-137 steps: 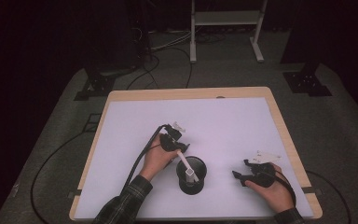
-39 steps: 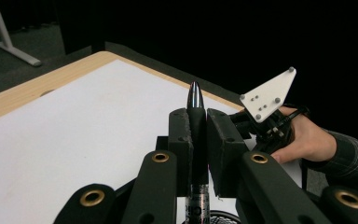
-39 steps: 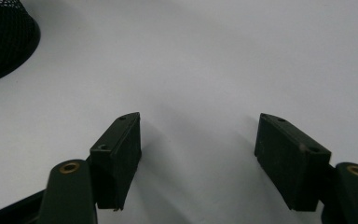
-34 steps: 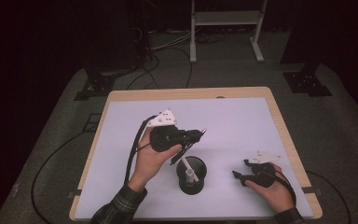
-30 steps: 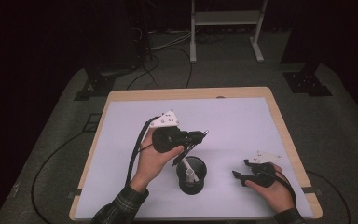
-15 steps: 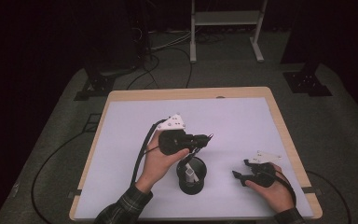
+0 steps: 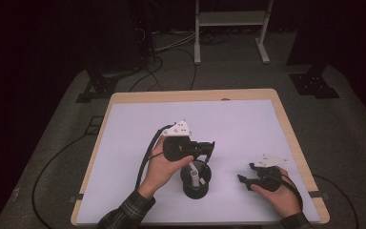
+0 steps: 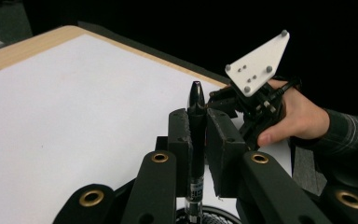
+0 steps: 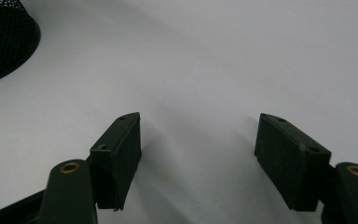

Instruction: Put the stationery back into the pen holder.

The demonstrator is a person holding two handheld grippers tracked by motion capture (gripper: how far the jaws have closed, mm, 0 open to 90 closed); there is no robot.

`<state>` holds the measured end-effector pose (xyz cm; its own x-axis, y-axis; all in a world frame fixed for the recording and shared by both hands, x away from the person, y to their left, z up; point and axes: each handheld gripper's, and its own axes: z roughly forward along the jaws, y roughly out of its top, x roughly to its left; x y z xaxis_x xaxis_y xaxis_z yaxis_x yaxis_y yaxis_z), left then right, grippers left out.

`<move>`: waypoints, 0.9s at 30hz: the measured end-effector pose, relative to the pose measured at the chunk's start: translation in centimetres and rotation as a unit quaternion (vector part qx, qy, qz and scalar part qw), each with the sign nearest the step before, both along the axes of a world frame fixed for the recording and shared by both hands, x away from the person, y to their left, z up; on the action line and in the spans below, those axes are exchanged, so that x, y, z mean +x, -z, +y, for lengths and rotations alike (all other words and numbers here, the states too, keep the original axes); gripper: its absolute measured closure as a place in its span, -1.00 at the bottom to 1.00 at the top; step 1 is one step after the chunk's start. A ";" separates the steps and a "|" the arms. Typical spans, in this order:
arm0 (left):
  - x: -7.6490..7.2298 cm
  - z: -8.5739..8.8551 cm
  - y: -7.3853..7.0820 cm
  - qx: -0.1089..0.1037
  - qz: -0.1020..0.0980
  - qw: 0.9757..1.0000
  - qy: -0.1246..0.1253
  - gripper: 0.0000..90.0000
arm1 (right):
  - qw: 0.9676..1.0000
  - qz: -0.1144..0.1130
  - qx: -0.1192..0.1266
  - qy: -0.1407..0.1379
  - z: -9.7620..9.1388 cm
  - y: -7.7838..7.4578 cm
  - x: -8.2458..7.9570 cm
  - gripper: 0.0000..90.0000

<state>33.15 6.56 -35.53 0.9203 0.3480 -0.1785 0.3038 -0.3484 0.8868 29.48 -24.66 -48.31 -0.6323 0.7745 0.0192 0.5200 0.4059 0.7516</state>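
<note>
Here the left gripper (image 8: 198,135) has its jaws clamped on a black pen (image 8: 196,140), held just above the black mesh cup (image 7: 196,181) near the table's (image 7: 124,119) front edge. The right gripper (image 9: 198,158) rests spread wide, holding nothing, by the front right corner.

Black pen (image 8: 196,135), black mesh cup (image 7: 196,183), white table (image 7: 248,124), plaid sleeve (image 7: 126,214).

Pen print: between my left tongs' (image 8: 197,128) pads the black pen (image 8: 196,140) carries a small pale label low on its barrel, too blurred for me to read.
Plate above my right tongs (image 8: 223,100): the grey three-cornered plate (image 8: 257,65) shows dots, no letters.
Readable text elsewhere: none I can make out.
</note>
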 end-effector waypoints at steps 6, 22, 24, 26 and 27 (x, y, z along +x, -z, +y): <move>-0.3 0.1 0.5 0.014 0.007 1.000 0.004 0.78 | 1.000 0.000 -0.001 0.000 0.0 0.0 0.0 -0.32; -0.9 0.3 2.0 0.049 0.014 0.999 0.006 0.72 | 1.000 0.000 -0.001 0.000 0.0 0.0 0.0 -0.32; -0.9 0.3 2.0 0.048 0.013 0.999 0.005 0.64 | 1.000 0.000 -0.001 0.000 0.0 0.0 0.0 -0.32; -0.8 0.4 1.9 0.047 0.012 0.999 0.002 0.57 | 1.000 0.000 -0.001 0.000 0.0 0.0 0.0 -0.32; -0.8 0.5 1.8 0.047 0.010 0.999 0.001 0.52 | 1.000 0.000 -0.001 0.000 0.0 0.0 0.0 -0.32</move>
